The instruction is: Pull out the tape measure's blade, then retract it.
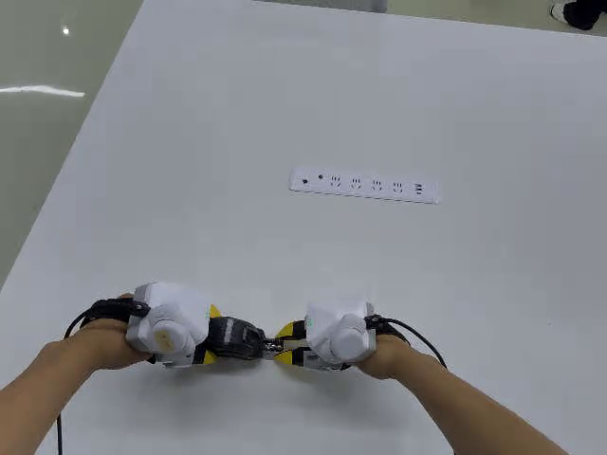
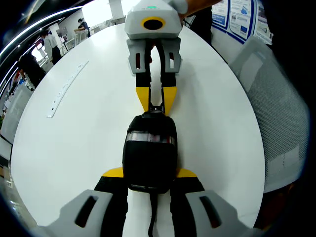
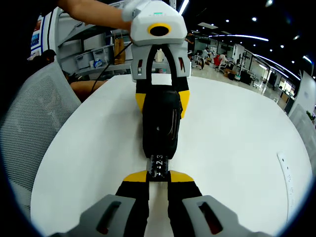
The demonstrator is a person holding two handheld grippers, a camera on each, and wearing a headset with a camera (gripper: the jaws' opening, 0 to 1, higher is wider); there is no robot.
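Both of the person's hands, left hand [image 1: 102, 343] and right hand [image 1: 387, 356], sit at the near edge of the white table [image 1: 379, 95], each with 1 gripper, and the 2 grippers point at each other nose to nose.

The left gripper [image 2: 149, 173] has its jaws pressed against the 2 sides of the tape measure [image 2: 149, 150], clamping the black case low over the table. The right gripper [image 3: 159, 177] has its jaws nearly together, pinching the tip of the blade [image 3: 159, 164] just beside the case mouth.

Only a short stub of blade is out. The printed 2 and 3 show on it in the right gripper view. Judging by that, the task sits at 1 of its ends: either the pull has hardly begun or the retraction is almost finished, and I cannot tell which.

The case is black and rounded, with a clear or shiny band across 1 face. A white power strip [image 1: 364, 185] lies well apart, farther up the table.
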